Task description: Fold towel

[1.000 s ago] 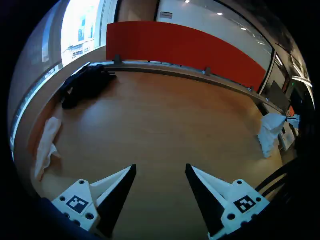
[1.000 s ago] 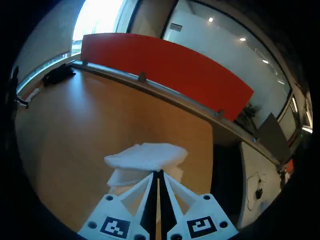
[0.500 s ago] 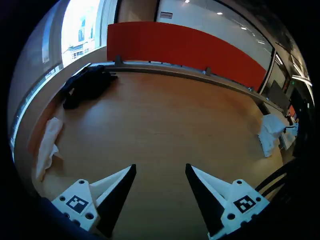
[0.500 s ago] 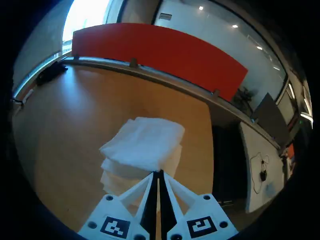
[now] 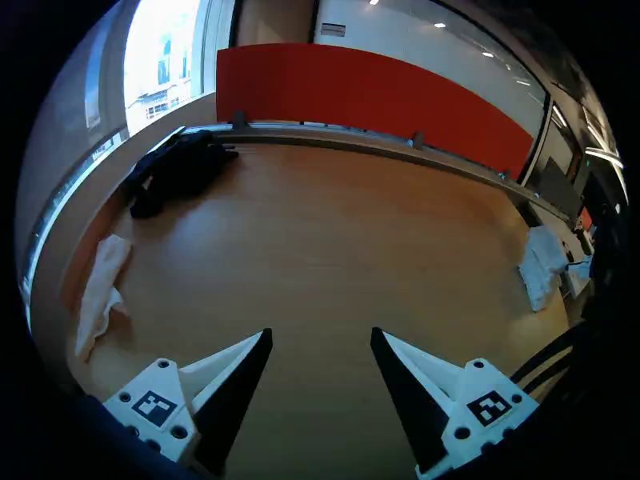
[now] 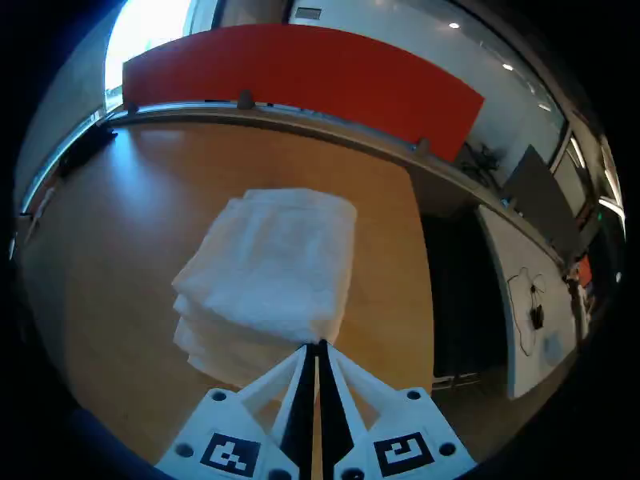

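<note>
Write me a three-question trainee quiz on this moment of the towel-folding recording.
1. True or false: the left gripper has its jaws wide apart with nothing between them.
2. The right gripper is pinching: A) a sponge, B) the folded white towel, C) a cup.
3. What colour is the partition along the far edge of the table?

Key: 1 true; 2 B; 3 red.
</note>
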